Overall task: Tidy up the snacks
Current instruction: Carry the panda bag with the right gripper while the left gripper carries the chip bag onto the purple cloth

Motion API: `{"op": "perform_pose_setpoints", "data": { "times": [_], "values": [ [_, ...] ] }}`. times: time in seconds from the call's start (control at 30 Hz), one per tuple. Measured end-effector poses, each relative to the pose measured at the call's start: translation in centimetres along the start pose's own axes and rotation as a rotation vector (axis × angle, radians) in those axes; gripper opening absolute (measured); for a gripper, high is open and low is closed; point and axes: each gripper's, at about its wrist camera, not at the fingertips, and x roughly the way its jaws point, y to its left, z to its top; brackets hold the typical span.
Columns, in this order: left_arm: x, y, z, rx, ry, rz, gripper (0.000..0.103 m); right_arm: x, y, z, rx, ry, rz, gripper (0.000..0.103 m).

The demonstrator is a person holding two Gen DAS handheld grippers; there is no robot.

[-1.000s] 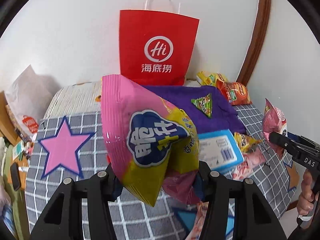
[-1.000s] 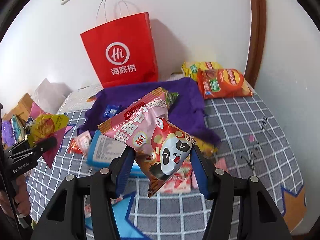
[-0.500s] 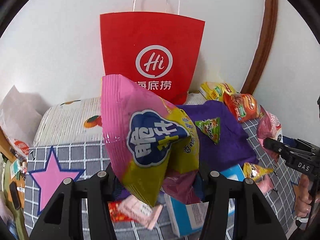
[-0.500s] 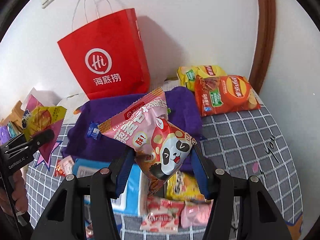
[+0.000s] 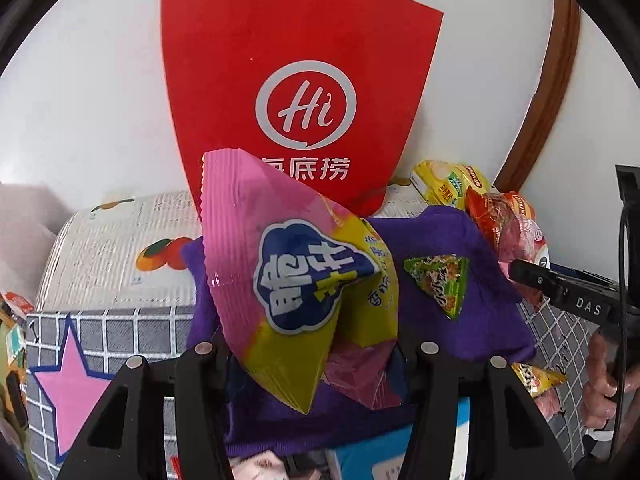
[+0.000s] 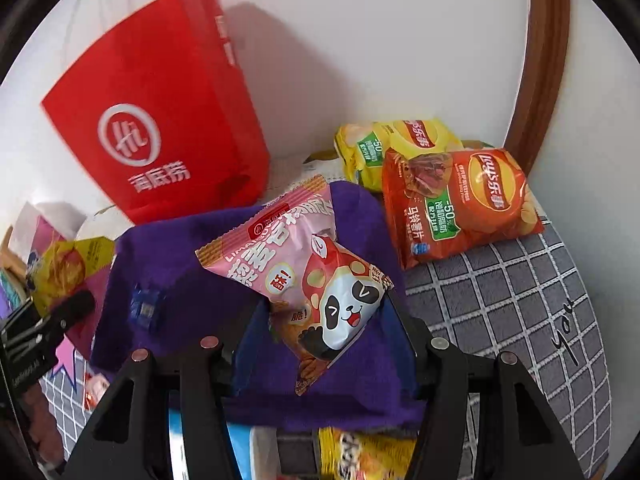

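- Left gripper (image 5: 316,354) clamps the pink-and-yellow snack bag (image 5: 288,280) — long axis tilted up-left.
- Right gripper (image 6: 320,340) grips the panda packet (image 6: 304,272) — long axis slanting up-left toward the red paper bag (image 6: 160,112).

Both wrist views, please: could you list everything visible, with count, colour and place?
paper bag: 1, red, upright against the wall at the back
cloth: 1, purple, spread in front of the bag
chip bags: 2, one yellow, one orange-red, right of the cloth by the wall
triangular packet: 1, green, lying on the cloth
small packet: 1, blue, on the cloth's left part
cover: 1, grey with white grid and pink star, under everything
pink-yellow snack: 1, in the left gripper
pink panda snack: 1, in the right gripper
hand: 1, holding the right gripper's handle
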Motion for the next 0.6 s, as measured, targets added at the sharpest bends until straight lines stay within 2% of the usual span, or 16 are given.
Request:
{"op": "perform_pose_setpoints", "data": {
  "times": [0.13,0.3,0.5,0.6],
  "values": [
    [1.5,0.2,0.4,-0.007,0.023,-0.004,0.053,2.0,-0.2,0.5,0.006,0.028,0.003,0.057],
    [3.6,0.2,0.5,-0.005,0.061,-0.019,0.053,4.6,-0.4,0.1,-0.007,0.107,-0.002,0.057],
    [5.3,-0.6,-0.3,0.003,0.121,-0.099,0.053,5.4,-0.1,-0.8,-0.039,0.120,-0.017,0.057],
    [5.9,-1.5,-0.7,0.025,0.140,-0.099,0.053,5.7,0.0,-1.1,-0.038,0.125,-0.015,0.057]
  ]
}}
